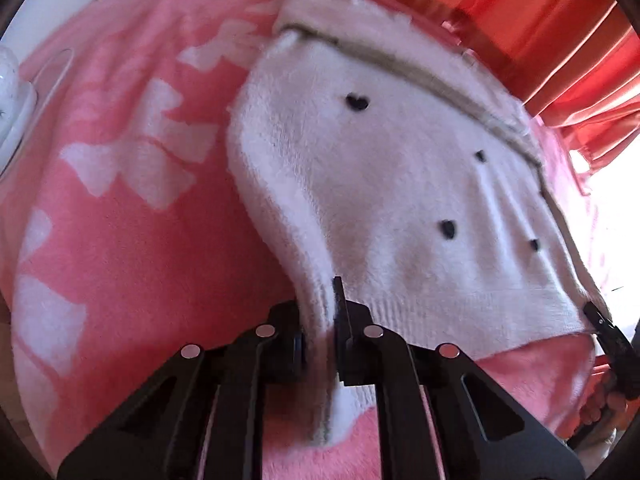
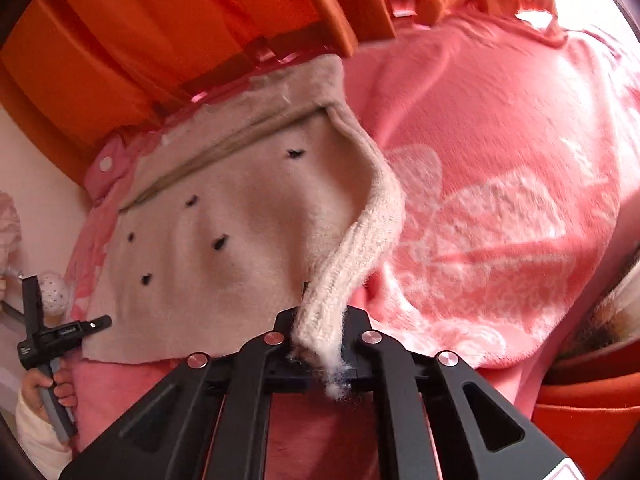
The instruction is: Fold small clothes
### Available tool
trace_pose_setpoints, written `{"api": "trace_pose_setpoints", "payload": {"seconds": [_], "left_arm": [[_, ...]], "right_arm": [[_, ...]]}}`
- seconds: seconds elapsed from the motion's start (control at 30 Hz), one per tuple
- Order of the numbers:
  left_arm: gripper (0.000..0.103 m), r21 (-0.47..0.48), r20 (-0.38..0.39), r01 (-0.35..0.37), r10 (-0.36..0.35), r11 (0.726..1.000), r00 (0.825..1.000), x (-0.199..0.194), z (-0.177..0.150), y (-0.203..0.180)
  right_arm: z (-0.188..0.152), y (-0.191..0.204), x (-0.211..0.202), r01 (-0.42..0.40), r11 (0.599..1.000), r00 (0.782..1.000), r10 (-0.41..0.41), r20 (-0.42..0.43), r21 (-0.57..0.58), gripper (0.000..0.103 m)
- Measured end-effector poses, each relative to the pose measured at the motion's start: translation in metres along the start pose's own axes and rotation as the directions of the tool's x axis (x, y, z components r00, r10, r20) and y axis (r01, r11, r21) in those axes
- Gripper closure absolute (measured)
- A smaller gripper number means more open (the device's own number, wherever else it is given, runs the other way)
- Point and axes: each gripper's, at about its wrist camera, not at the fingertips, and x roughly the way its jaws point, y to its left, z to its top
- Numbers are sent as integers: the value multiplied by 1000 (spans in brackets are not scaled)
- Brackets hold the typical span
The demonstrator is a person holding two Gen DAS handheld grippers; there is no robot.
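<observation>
- A small white fuzzy sweater [image 1: 384,184] dotted with black hearts [image 1: 356,103] lies spread on a pink blanket [image 1: 120,240] with a pale bow pattern, its body flat across the middle of the blanket and its collar end reaching the blanket's far edge.
- My left gripper [image 1: 320,332] is clamped on the cuff of one sleeve [image 1: 276,208]; the knit is pinched between the two black fingers [image 1: 340,312], and the sleeve curves from the shoulder down along the sweater's side into my grip.
- My right gripper [image 2: 320,340] is closed tight on the cuff of the other sleeve [image 2: 360,240]; loose white fluff sticks out past the fingers toward the camera.
- That right sleeve runs as a ribbed band from the shoulder down to my grip, lifted off the blanket at the cuff end.
- The ribbed hem [image 1: 460,316] of the sweater faces the near edge of the blanket, lying flat between my two grips.
- In the right wrist view, my left gripper [image 2: 60,336] shows at the sweater's far-side hem corner, with my hand [image 2: 44,392] wrapped around its grey handle.
- Orange curtains [image 2: 160,32] hang just behind the far edge of the blanket.
- A white dotted object [image 1: 12,88] sits at the blanket's left edge; I cannot tell what it is.
</observation>
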Motion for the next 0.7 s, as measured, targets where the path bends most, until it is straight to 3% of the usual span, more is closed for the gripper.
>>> {"api": "trace_pose_setpoints", "payload": {"seconds": [0.2,0.37,0.47,0.53,0.6,0.7], "left_arm": [[97,42,116,98,-102,994,988,-81,-22,-3],[97,10,124,167,-166,986,978,-135,-56,7],[97,-11,155,210,-205,978,966,-161,-68,-1],[97,-9,205,225,-218,974,954,-178,-62,-7],[97,36,287,227,-228,973,931,-195,-37,-17],[97,119,378,220,-249,968,892,-197,15,-35]], "right_arm": [[-9,0,-56,-2,999,998,4,68,-39,98],[-36,-6,-102,32,994,999,-29,27,-106,98],[-45,-2,-130,4,989,999,1,32,-145,98],[-33,3,-153,-47,986,994,63,94,-159,98],[-9,5,-167,-82,981,977,114,180,-176,98],[49,7,-161,-176,968,926,225,303,-178,98]]}}
